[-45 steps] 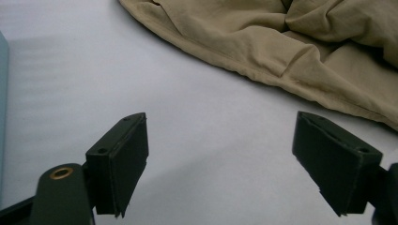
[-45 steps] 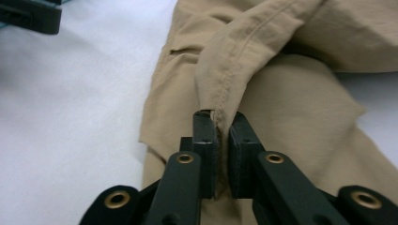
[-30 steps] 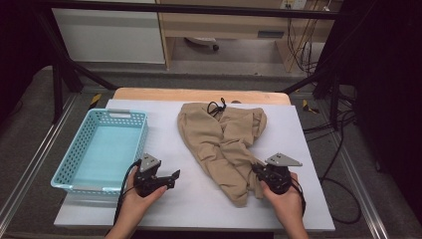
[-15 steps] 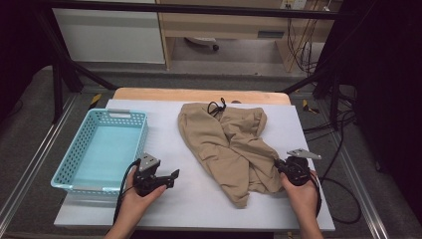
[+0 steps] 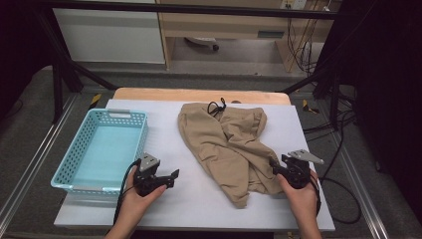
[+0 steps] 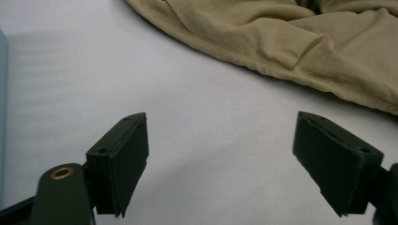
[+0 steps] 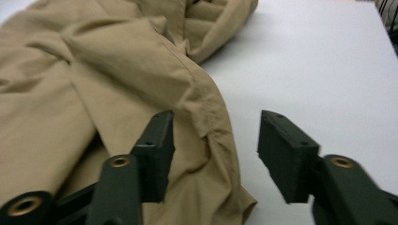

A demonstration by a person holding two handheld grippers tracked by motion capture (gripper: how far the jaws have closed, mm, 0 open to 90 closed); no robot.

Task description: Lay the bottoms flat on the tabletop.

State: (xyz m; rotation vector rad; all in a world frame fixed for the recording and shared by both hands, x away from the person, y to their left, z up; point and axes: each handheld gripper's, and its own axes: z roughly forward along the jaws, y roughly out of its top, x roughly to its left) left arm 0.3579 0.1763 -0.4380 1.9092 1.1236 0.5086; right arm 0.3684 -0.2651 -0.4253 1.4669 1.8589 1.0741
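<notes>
Our right tool (image 5: 276,167) has just been opening, its jaws now loose around the trousers' (image 5: 226,144) edge. Our left tool (image 5: 169,178) waits released on the counter (image 5: 199,209). The trousers lie crumpled, folding still ahead.

garment (image 5: 226,144): tan | basket (image 5: 67,177): light blue | table (image 5: 199,204): white | fingers (image 6: 119,161): black

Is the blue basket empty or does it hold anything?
Empty: the high view shows the blue basket with a bare floor; the tan garment lies crumpled beside it.
</notes>
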